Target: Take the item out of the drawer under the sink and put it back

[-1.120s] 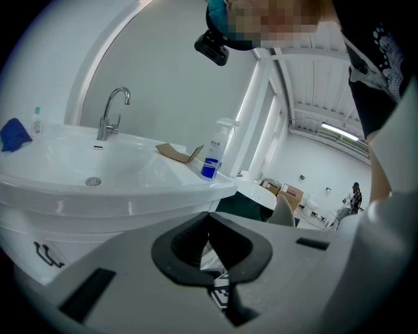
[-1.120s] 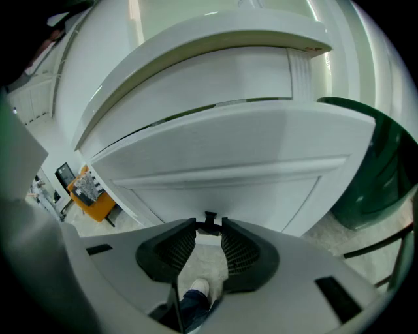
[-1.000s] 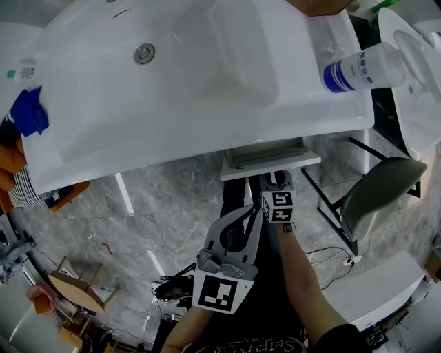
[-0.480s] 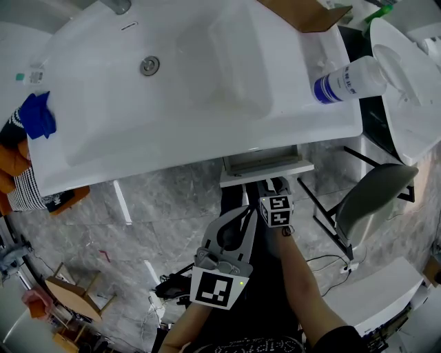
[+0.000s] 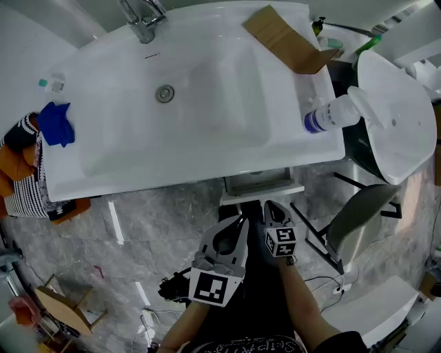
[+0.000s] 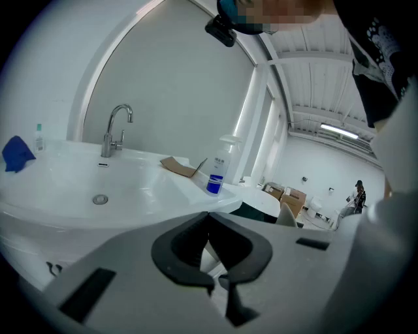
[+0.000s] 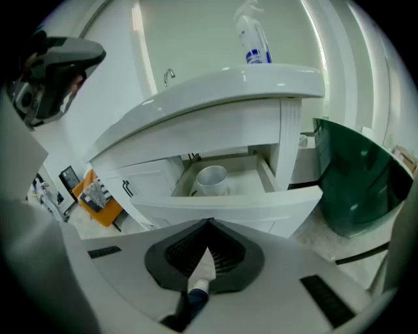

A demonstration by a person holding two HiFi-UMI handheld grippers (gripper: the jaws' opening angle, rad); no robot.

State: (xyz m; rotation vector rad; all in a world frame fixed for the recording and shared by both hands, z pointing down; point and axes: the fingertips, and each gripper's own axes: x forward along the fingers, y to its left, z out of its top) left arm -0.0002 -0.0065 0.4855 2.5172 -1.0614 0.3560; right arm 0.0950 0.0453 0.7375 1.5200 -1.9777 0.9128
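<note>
While the white cup (image 7: 211,179) sits in the open drawer (image 7: 287,196), our left hand-held gripper (image 6: 209,215) is pinched empty and the right hand-held gripper (image 7: 209,223) has just closed on nothing; we judge the cup light, rigid, slick: grip its rim.

This is looking like a bathroom corner set up inside a big, bright hall rather than in a home. A white ceramic washbasin (image 5: 207,145) with a curved chrome tap (image 5: 142,21) is sitting over a white drawer cabinet (image 7: 157,176) on grey marble-pattern flooring (image 5: 158,207). Beyond it, brown cardboard boxes (image 6: 294,194) are standing in the open hall under long ceiling strip lights (image 6: 339,132).
</note>
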